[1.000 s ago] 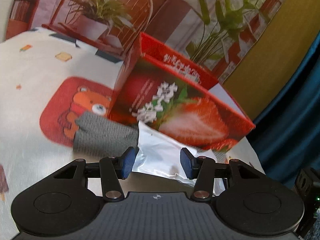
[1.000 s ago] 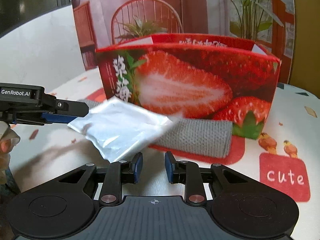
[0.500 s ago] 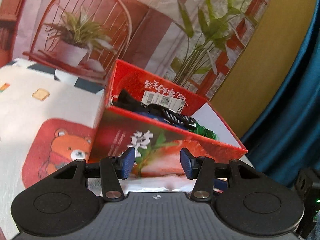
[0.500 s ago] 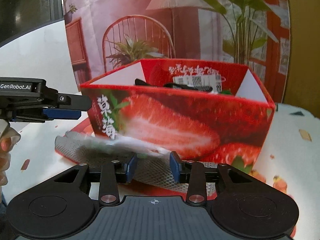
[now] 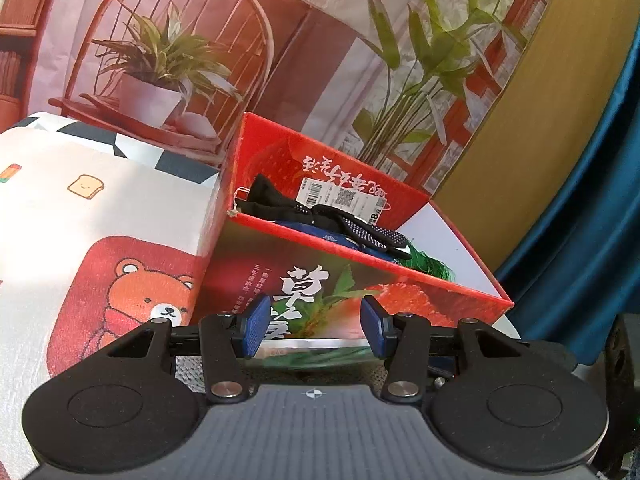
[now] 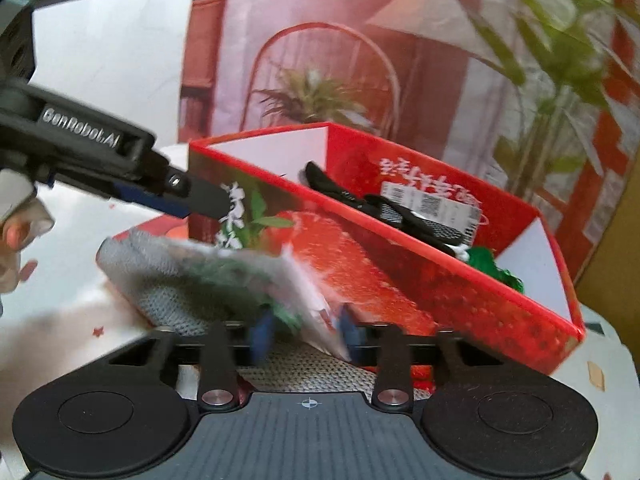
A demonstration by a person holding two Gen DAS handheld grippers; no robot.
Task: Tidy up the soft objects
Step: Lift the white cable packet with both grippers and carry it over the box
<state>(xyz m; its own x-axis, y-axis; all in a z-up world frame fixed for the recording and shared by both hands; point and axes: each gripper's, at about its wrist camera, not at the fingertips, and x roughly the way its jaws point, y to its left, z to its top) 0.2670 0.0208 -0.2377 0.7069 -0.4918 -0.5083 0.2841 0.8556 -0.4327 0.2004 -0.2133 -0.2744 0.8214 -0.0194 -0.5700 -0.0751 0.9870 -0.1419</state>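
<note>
Right gripper (image 6: 306, 334): jaws closing, blue pads blurred. A shiny plastic packet (image 6: 256, 276) with green print lies between them; its lower corner reaches down into the gap. Blur hides whether the pads press on it yet. The packet is tilted and lies over a grey knitted cloth (image 6: 160, 276).

The grey cloth rests on the tablecloth (image 6: 80, 240) against the near wall of the red strawberry box (image 6: 400, 280), on a red patch of the print. Its weave also shows just under the right gripper's linkage.

Left gripper (image 5: 312, 326): jaws spread about halfway, blue pads apart, nothing pinched between them. Through the gap shows the box's near wall; below it a strip of the packet (image 5: 320, 350) is visible, low and clear of the pads. In the right wrist view the left gripper (image 6: 200, 200) enters from the left edge, its fingertips just before the box's near left corner and above the cloth. A hand (image 6: 20, 232) shows at that left edge behind it.

Red strawberry box (image 5: 360, 280): open top, standing toward the far edge of the tablecloth, close to a printed backdrop (image 5: 280, 40) of a chair and plants. Inside: black socks with white dots (image 5: 352, 228), a barcode tag (image 5: 340, 198) against the far wall, something dark blue beneath the socks, a green item (image 5: 432, 266) at the right end.

Tablecloth print left of the box: bear (image 5: 156, 300) on red patch.
</note>
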